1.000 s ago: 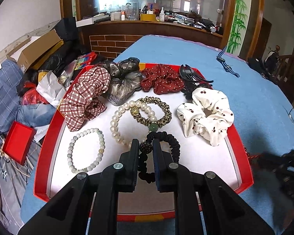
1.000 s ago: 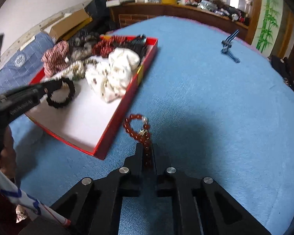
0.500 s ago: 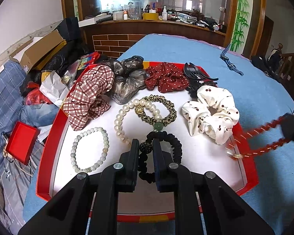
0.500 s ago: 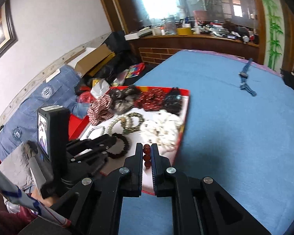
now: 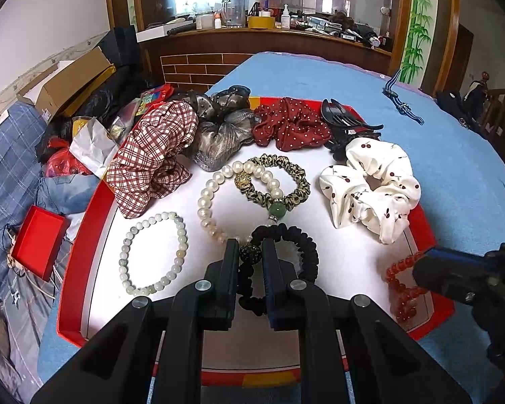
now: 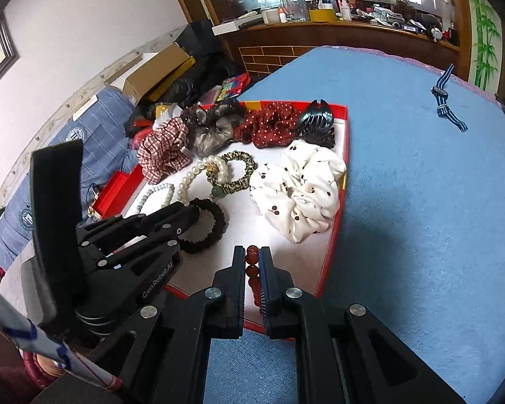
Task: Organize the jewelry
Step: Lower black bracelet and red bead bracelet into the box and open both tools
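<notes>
Red bead bracelet sits between my right gripper's fingers, clamped on the strand; in the left wrist view the rest of the loop hangs over the near right corner of the red tray, just above or on its white floor, can't tell which. Tray is on the blue tablecloth.

Left gripper is pinched on the black hair tie, fingers on either side of its dark sparkly bead, near the tray's front middle. Tie lies on the tray floor.

Also in the tray:
- pale bead bracelet, left of the left gripper, lying flat
- pearl bracelet overlapping the leopard-print hair tie, just past the black tie
- white cherry-print scrunchie on the right side
- back row: plaid scrunchie, grey scrunchie, red dotted scrunchie, black claw clip

Striped strap lies on the cloth well apart from the tray, far right. Small red box is off the table to the left.
</notes>
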